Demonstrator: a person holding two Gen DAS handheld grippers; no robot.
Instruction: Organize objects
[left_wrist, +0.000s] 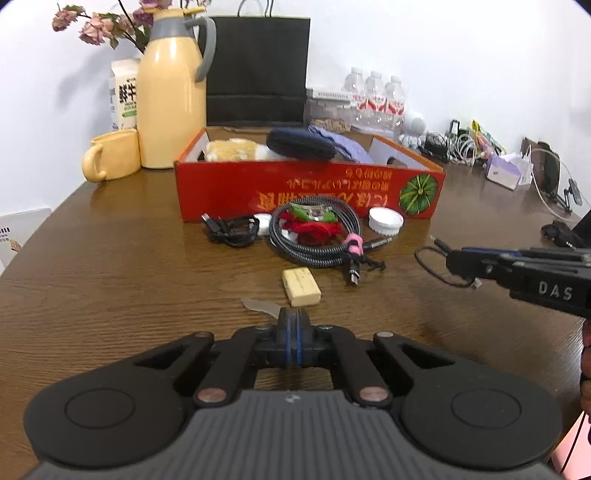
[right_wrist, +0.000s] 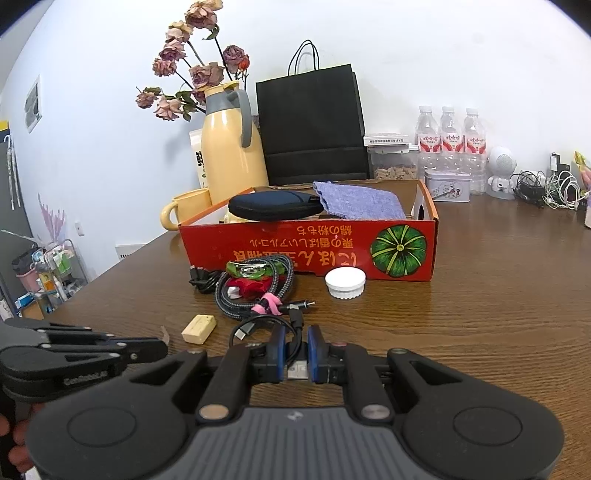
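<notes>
My left gripper (left_wrist: 293, 315) is shut low over the wooden table (left_wrist: 110, 277), and a thin grey strip (left_wrist: 258, 305) sticks out to the left from between its fingertips. A pale yellow block (left_wrist: 301, 282) lies just beyond it. In the right wrist view my right gripper (right_wrist: 296, 341) is shut on a short black cable (right_wrist: 258, 326) whose loop hangs out in front. The left wrist view shows this gripper (left_wrist: 452, 264) at the right with the cable loop (left_wrist: 432, 267). Farther back, by the red box (left_wrist: 306, 192), lie a braided cable coil (left_wrist: 314, 240) and a white lid (left_wrist: 386, 219).
The red box holds a black pouch (left_wrist: 301, 144), a purple cloth (left_wrist: 343, 144) and a plush toy (left_wrist: 232, 149). A yellow jug (left_wrist: 171, 96), a mug (left_wrist: 110, 155) and a black bag (left_wrist: 256, 70) stand behind it. Bottles (left_wrist: 375, 96) and loose cables (left_wrist: 461, 146) fill the back right.
</notes>
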